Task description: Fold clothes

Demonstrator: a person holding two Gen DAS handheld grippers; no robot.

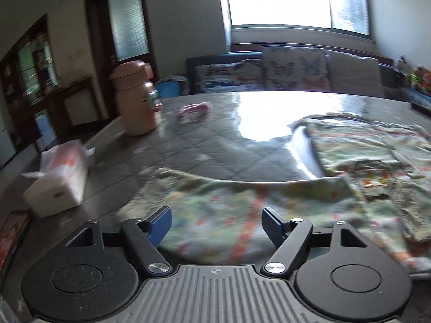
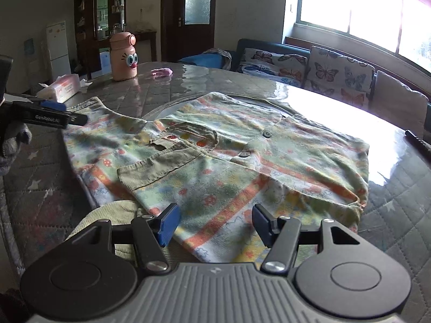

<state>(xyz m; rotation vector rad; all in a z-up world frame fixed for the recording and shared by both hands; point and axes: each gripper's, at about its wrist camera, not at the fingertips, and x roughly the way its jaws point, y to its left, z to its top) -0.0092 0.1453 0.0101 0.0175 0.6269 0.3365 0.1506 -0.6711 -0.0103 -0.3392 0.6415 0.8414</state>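
A small patterned shirt (image 2: 231, 150) with green, orange and yellow print, an olive collar and two buttons lies spread on the round table. It also shows in the left wrist view (image 1: 242, 210), blurred. My right gripper (image 2: 214, 224) is open and empty, just above the shirt's near hem. My left gripper (image 1: 216, 223) is open and empty over the shirt's sleeve. It also shows at the left of the right wrist view (image 2: 64, 113), by the far sleeve.
A pink cartoon bottle (image 2: 124, 58) (image 1: 137, 99), a tissue pack (image 2: 63, 87) (image 1: 59, 180) and a small pink item (image 2: 161, 72) stand on the quilted table (image 2: 398, 204). A sofa with butterfly cushions (image 2: 328, 72) runs behind, under the window.
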